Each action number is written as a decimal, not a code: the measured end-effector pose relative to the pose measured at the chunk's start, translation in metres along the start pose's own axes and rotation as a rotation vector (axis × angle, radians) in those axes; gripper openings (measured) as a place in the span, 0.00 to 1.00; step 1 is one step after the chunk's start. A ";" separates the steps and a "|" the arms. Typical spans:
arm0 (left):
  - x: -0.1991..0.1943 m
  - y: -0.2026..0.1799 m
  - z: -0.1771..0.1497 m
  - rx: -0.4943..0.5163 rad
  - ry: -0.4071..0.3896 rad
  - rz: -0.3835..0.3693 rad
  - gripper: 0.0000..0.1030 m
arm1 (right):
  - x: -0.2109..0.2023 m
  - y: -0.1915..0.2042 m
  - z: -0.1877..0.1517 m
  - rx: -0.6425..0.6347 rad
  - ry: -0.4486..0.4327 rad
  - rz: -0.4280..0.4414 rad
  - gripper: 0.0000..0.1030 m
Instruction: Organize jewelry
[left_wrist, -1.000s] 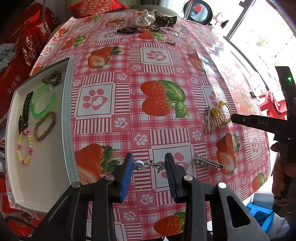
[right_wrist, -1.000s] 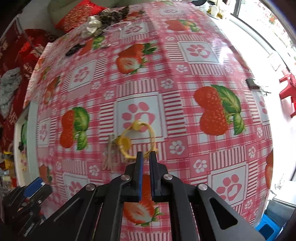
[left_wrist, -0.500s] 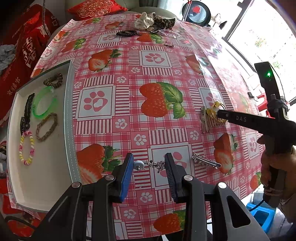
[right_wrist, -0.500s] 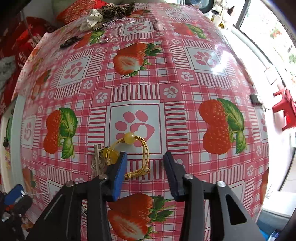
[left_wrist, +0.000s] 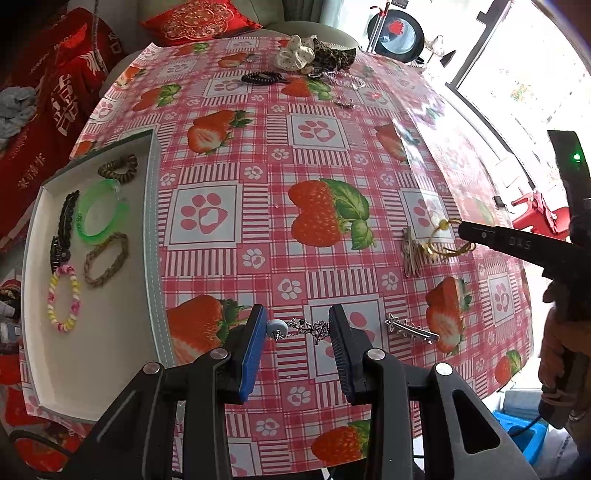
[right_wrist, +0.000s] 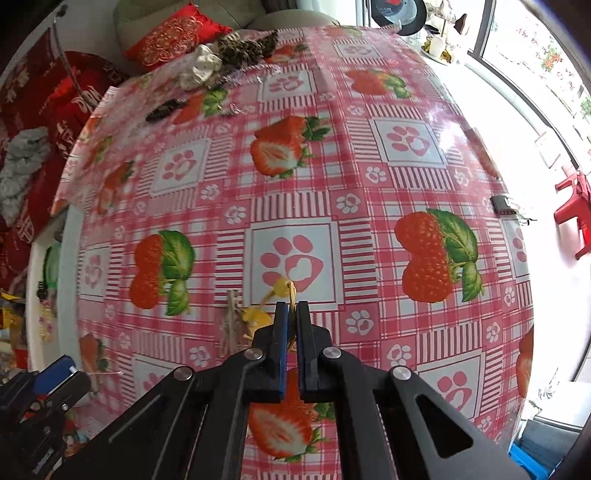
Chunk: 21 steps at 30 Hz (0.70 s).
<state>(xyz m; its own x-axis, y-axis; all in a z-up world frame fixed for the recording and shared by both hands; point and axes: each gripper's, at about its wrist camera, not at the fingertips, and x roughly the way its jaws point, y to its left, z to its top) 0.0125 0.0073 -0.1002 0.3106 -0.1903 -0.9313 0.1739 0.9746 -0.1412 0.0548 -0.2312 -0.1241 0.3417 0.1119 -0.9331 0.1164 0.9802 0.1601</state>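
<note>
Strawberry-and-paw oilcloth (left_wrist: 317, 155) covers the round table in the left wrist view, with red cushions and bright windows behind. At the left edge sits a white tray (left_wrist: 110, 354), its near corner cut off by the gripper's arms, holding a green bangle (left_wrist: 99, 214), a brown braided band (left_wrist: 107, 258), a pastel twisted bracelet (left_wrist: 64, 299), a dark scrunchie (left_wrist: 118, 171) and a black chain (left_wrist: 62, 232). The left gripper (left_wrist: 297, 332) stands partly open above the cloth, a silver chain with a pale bead (left_wrist: 295, 328) lying between its pads without being pressed. Just right of it lies a silver star clip (left_wrist: 412, 330). Further right, the right gripper (left_wrist: 466, 236) pinches a yellow cord bracelet (left_wrist: 441, 245), beside a beige hair clip (left_wrist: 410, 253); the hand holding it is cut off by the frame edge. At the far edge a cream and leopard scrunchie pile (left_wrist: 314, 55) is too small to sort out.

From the right wrist view, the right gripper (right_wrist: 291, 306) has just been closing and now has its pads clamped on the yellow cord bracelet (right_wrist: 282, 286), most of the loop hidden behind the fingers (right_wrist: 280, 332). The beige hair clip (right_wrist: 231, 325) is blurred. Only a sliver of the white tray (right_wrist: 68, 258) shows at the left
</note>
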 end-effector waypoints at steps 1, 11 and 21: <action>-0.001 0.001 0.000 -0.001 -0.003 0.001 0.40 | -0.003 0.002 0.000 -0.001 -0.004 0.005 0.04; -0.016 0.021 0.002 -0.036 -0.033 0.014 0.40 | -0.028 0.025 0.005 -0.046 -0.012 0.043 0.03; -0.020 0.039 -0.005 -0.058 -0.034 0.028 0.40 | 0.025 0.021 -0.014 -0.056 0.129 -0.027 0.13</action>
<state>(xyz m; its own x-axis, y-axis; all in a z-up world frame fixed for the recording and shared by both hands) 0.0086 0.0497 -0.0890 0.3464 -0.1659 -0.9233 0.1109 0.9846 -0.1352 0.0528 -0.2056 -0.1485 0.2159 0.1016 -0.9711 0.0709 0.9903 0.1194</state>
